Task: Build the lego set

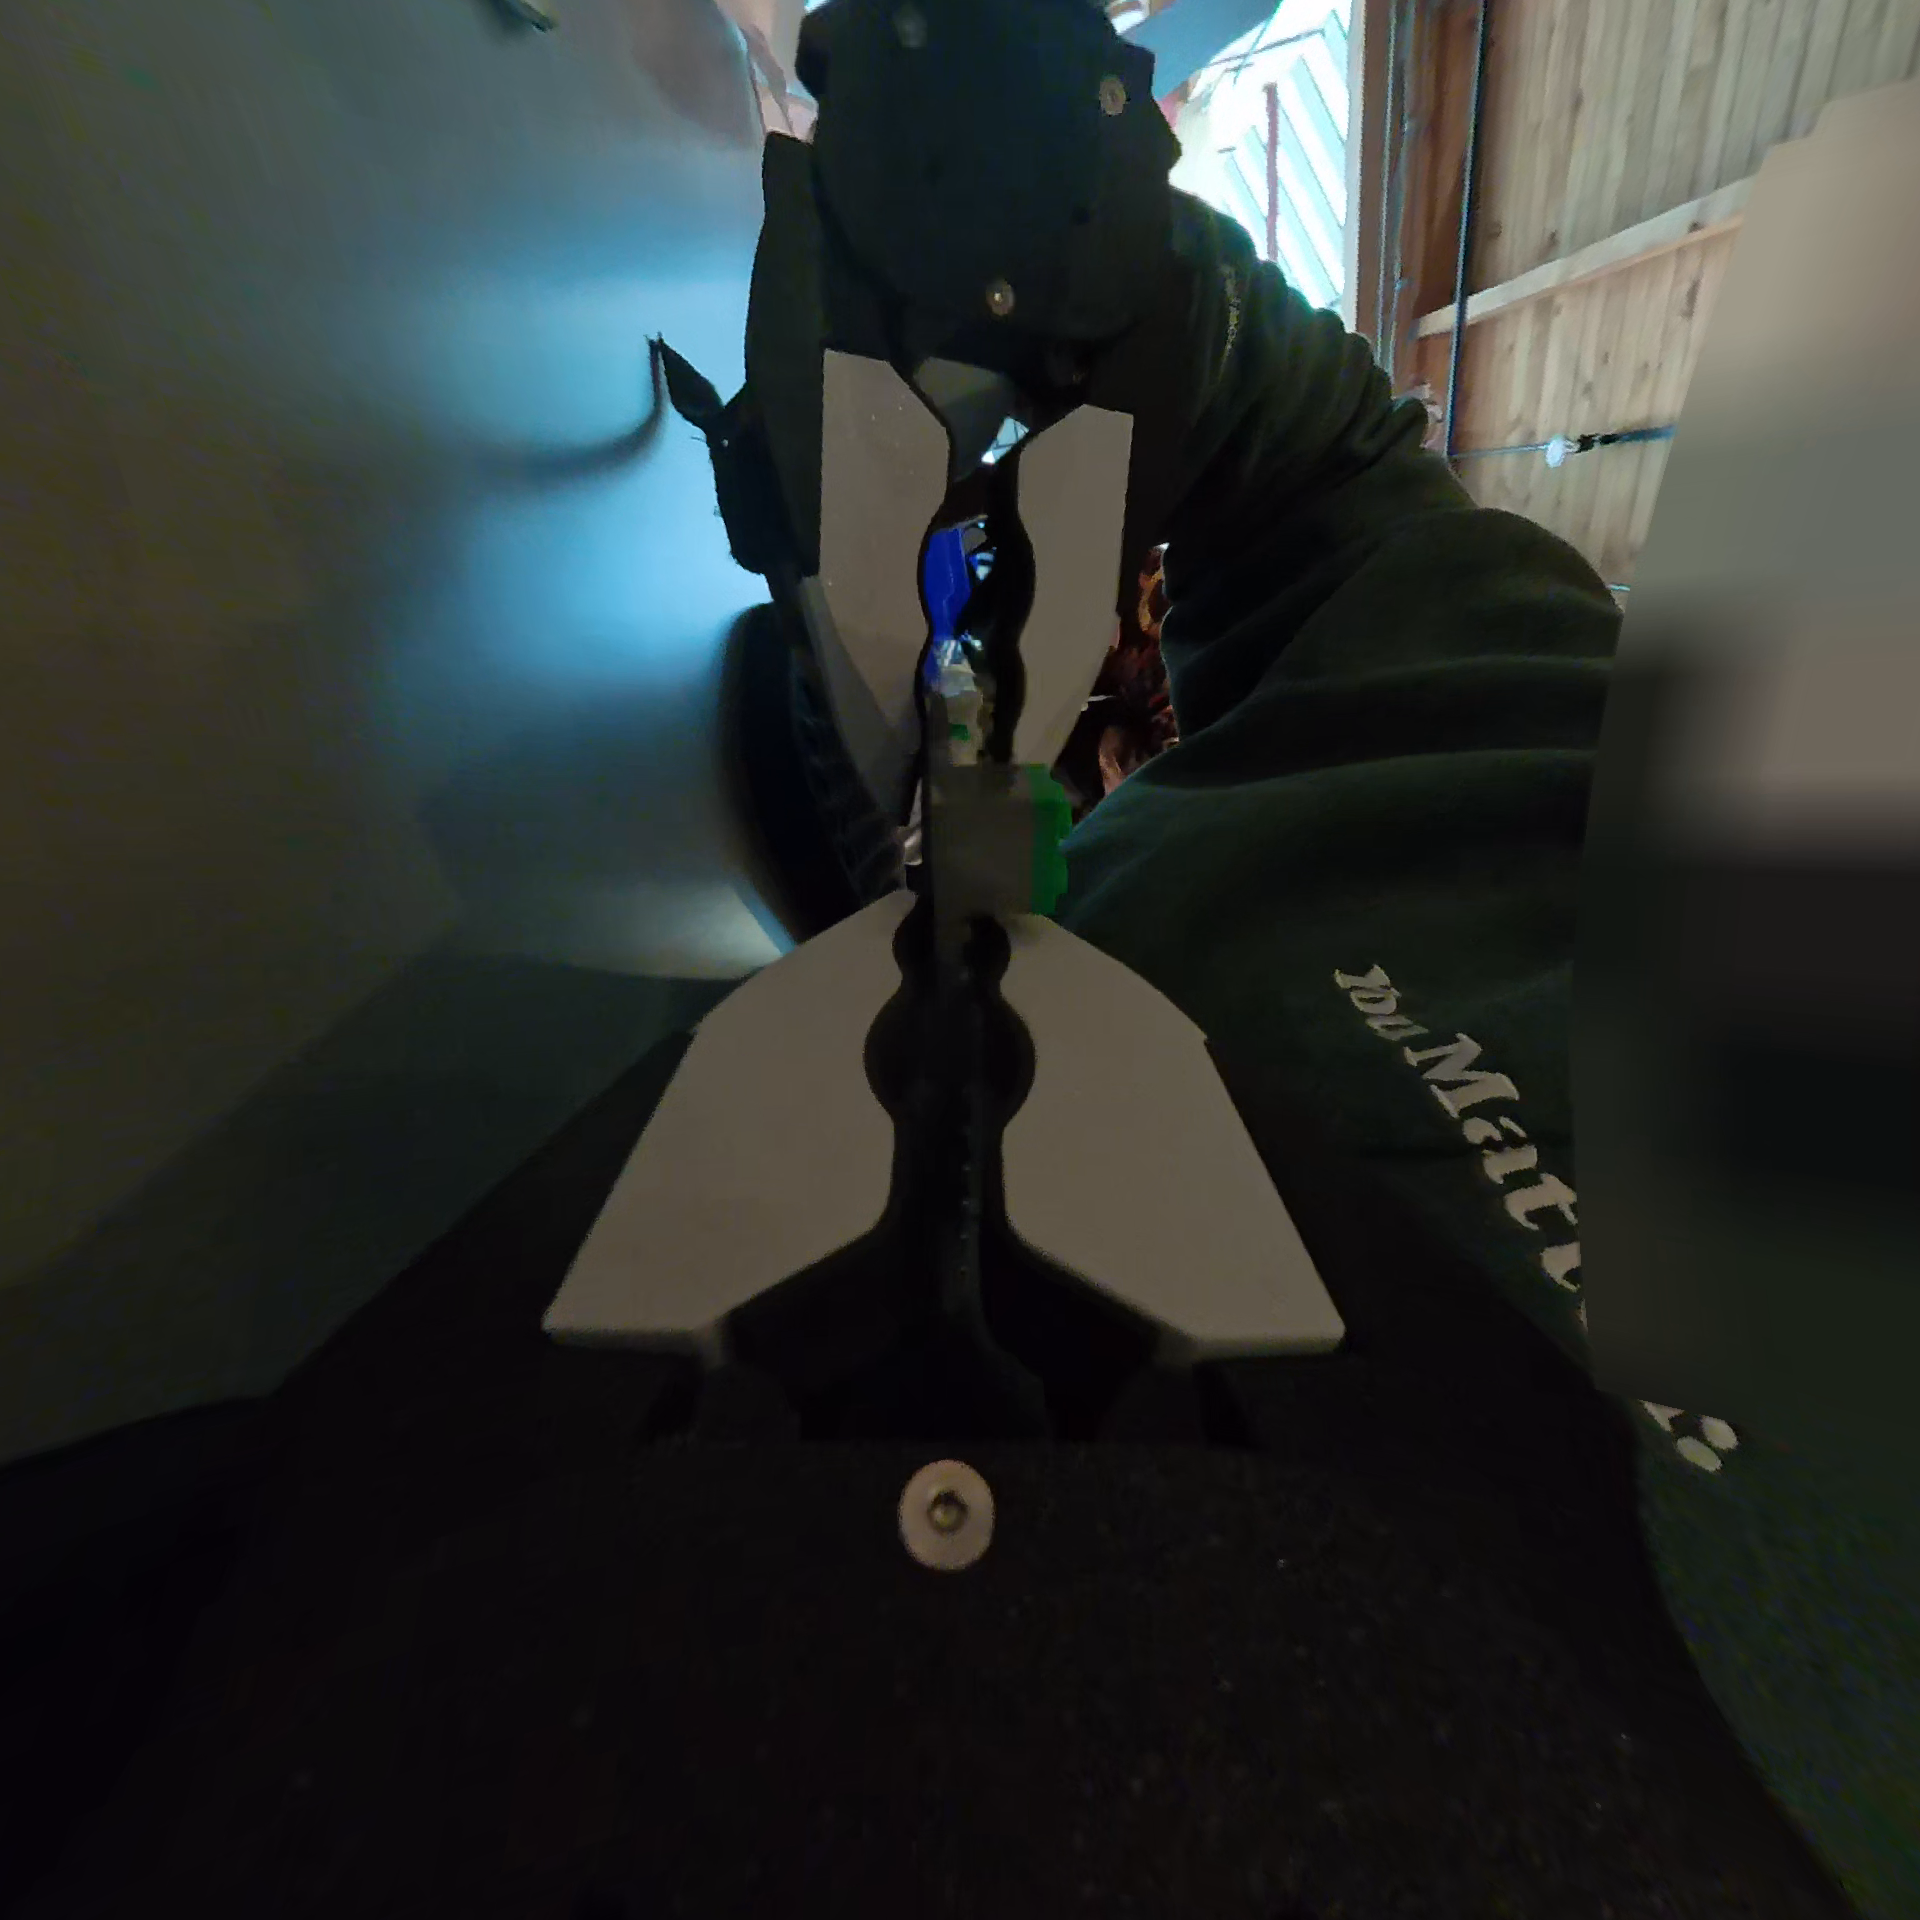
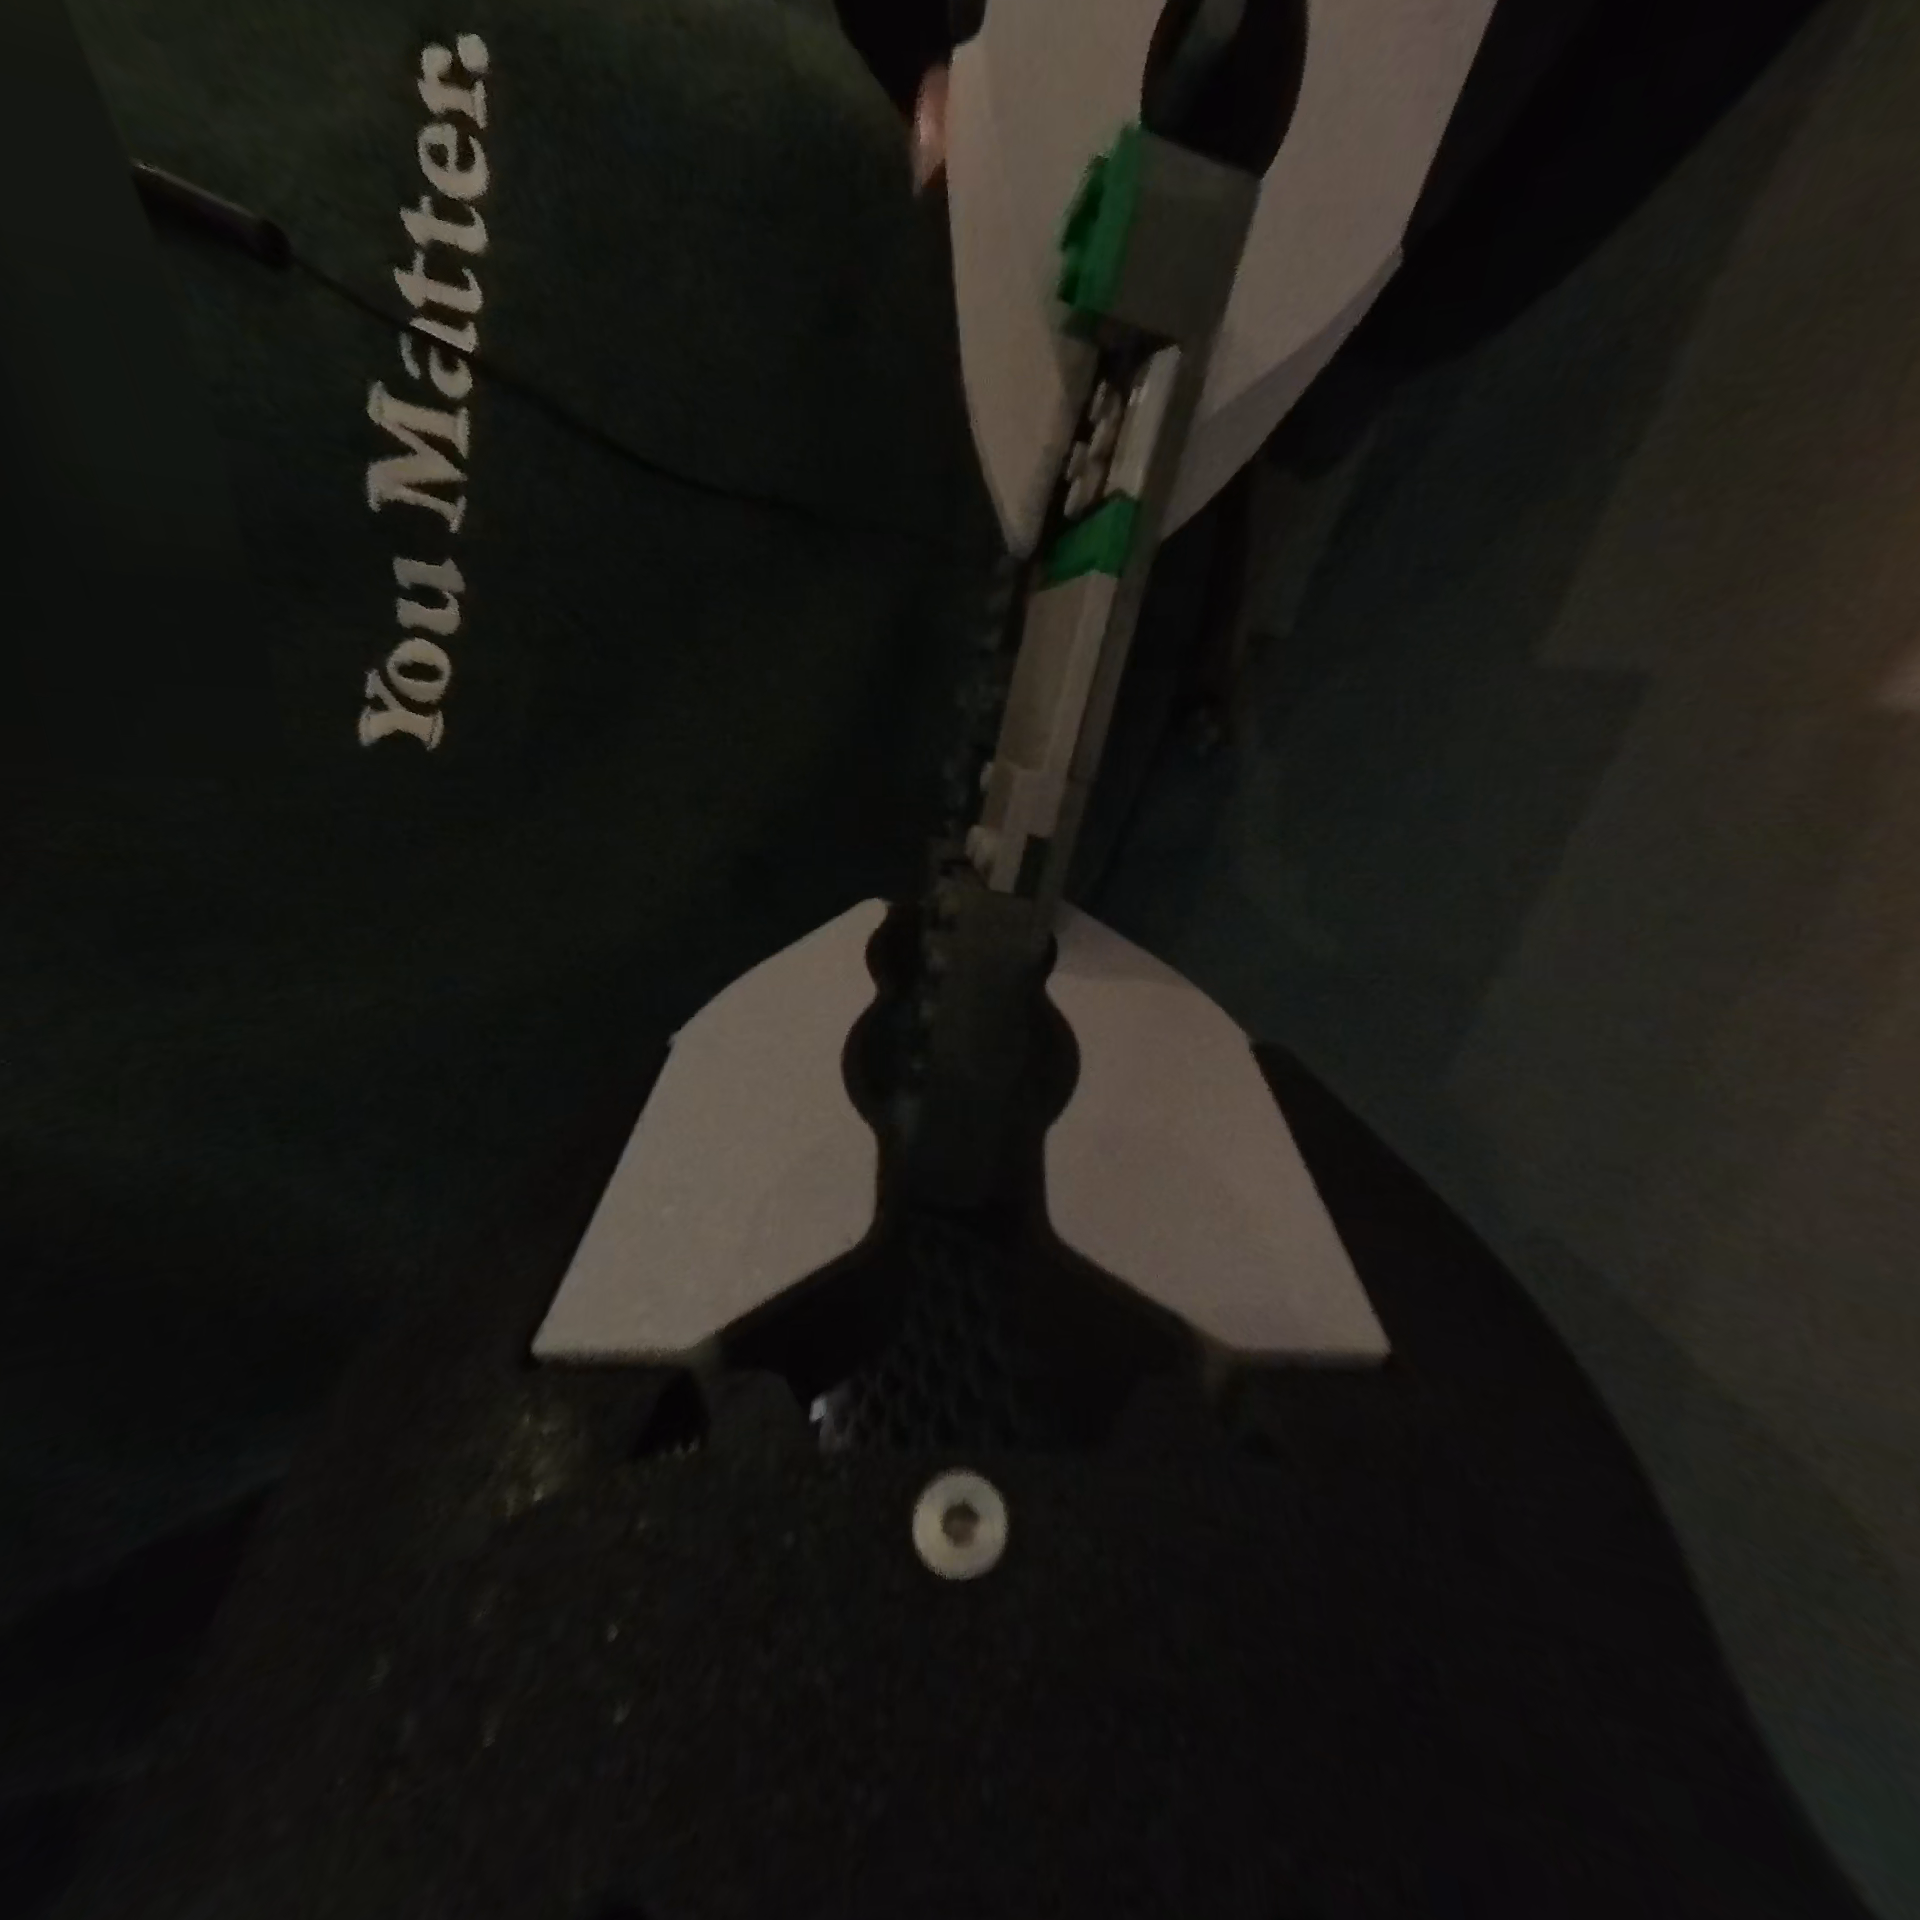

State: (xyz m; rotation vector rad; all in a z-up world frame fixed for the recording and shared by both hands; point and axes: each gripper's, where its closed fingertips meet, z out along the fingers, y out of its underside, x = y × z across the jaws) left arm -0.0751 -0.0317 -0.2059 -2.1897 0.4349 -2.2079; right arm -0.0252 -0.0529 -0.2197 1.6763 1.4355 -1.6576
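- Left wrist view: left gripper (image 1: 961, 914) and right gripper (image 1: 971, 665) meet tip to tip, both clamped on one thin lego assembly (image 1: 987, 831) held in the air btwn them, close to the person's dark green sweatshirt (image 1: 1351, 779).
- Risk 1: both grips sit on narrow edges of a long flat build. Any twist or pull-apart btwn the two hands could, I'd judge, snap plates off at the joint.
- Risk 2: the green piece (image 2: 1096, 239) sticks out the side w/ nothing backing it; a nudge from a finger might pop it loose.
- Risk 3: view is tight and dim in the right wrist view, so alignment is hard to check; a mis-seated brick is possible.
- Left fingers (image 1: 790, 1122): nearly together, only a thin gap, pinching the grey end of the assembly.
- Right gripper (image 2: 987, 914): fingers (image 2: 769, 1143) also almost closed, gripping the other end of the strip (image 2: 1049, 686) of grey, white and green parts.
- Blue part (image 1: 943, 582) shows farther along; which piece it joins, can't tell.
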